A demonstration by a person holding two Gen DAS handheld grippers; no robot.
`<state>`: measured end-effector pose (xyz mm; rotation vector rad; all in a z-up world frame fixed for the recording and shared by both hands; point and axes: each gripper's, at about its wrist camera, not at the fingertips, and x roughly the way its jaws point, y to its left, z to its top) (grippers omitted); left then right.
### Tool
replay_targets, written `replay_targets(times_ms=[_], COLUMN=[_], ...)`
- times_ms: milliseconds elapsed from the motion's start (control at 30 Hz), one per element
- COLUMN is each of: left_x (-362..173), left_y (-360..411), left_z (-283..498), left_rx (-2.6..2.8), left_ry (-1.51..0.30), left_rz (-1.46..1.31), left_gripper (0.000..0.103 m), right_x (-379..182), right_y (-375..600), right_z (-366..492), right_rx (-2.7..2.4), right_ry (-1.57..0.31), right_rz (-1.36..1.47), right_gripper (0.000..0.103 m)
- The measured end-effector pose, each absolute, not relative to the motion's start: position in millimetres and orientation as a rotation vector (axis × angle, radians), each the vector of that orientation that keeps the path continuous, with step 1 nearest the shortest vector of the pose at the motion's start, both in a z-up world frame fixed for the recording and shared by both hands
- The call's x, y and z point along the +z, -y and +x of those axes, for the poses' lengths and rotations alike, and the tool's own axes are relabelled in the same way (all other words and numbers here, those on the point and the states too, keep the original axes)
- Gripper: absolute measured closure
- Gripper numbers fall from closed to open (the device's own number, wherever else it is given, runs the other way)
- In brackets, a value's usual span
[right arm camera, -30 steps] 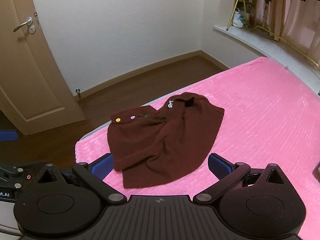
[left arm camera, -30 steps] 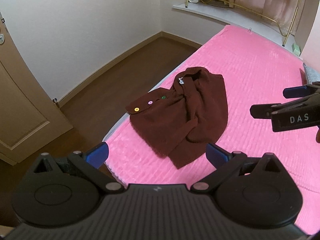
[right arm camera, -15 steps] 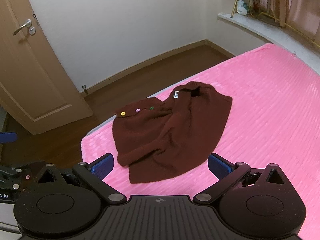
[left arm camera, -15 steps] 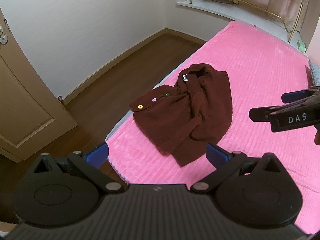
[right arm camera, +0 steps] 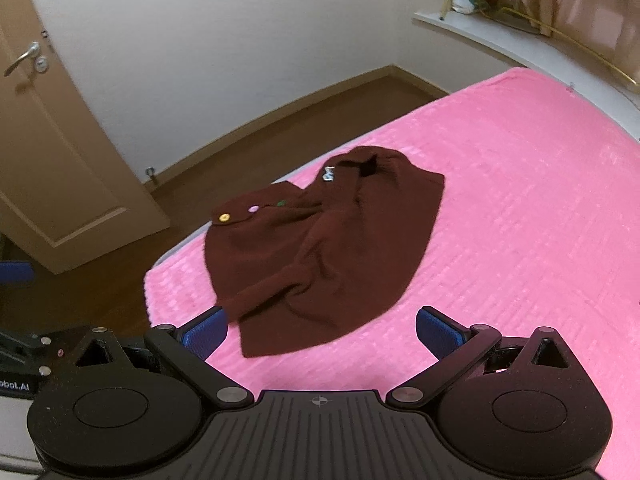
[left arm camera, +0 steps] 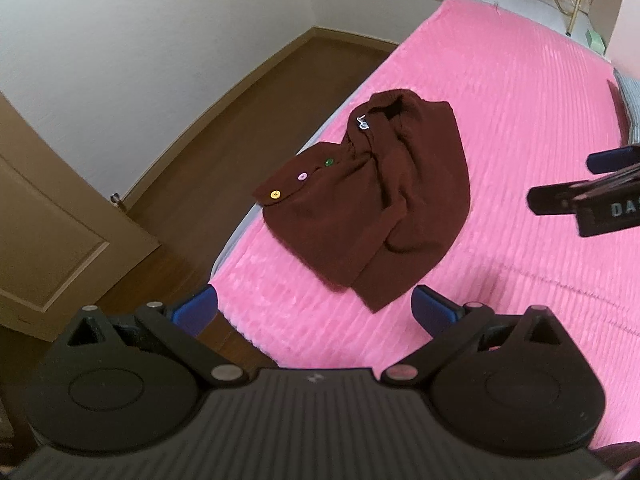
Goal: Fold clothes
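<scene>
Just rumpled brown knit garment (left arm camera: 372, 204) (ribbed)

Dark brown garment (left arm camera: 372, 200) lies crumpled near the pink bed's (left arm camera: 520, 100) edge, three coloured buttons (left arm camera: 302, 176) showing.

Dark maroon-brown cardigan (left arm camera: 372, 200), plain, fuzzy knit, centre of frame. Three buttons in a row on it: yellow button (left arm camera: 275, 194), pink button (left arm camera: 302, 176), green button (left arm camera: 329, 162). Small white-grey tag (left arm camera: 362, 122) near the collar. Bed cover (left arm camera: 520, 120) hot pink, ribbed stripe texture. Floor (left arm camera: 180, 176) dark brown wood. Wall (left arm camera: 160, 40) white with tan baseboard. Door (right arm camera: 60, 152) light tan, silver handle, upper left. Both grippers black with blue pads (right arm camera: 206, 330).
</scene>
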<state>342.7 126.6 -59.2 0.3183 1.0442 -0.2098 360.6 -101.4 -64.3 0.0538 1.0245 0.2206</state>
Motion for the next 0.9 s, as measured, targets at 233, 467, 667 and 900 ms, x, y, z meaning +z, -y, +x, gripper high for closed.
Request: replay_targets(times_ms=[233, 467, 667, 900], left_x=[-89, -154, -231, -268], left_y=[-133, -141, -129, -132], left_z=[389, 422, 432, 484], left_rx=[-0.337, -0.602, -0.853, -0.880], left_ry=[-1.035, -0.986, -0.908, -0.903], left_rz=[0.426, 0.601, 0.787, 0.726], left_gripper=[0.001, 0.007, 0.029, 0.032], right_x=[-78, -126, -189, -254], right_y=[96, 83, 80, 86], right_z=[380, 394, 407, 444], right_rx=[0.099, 0.040, 0.073, 0.076], right_ry=[-1.058, -1.137, -1.207, -1.194], right_rz=[0.068, -0.048, -0.085, 0.015], right_gripper=[0.001, 0.001, 0.001, 0.001])
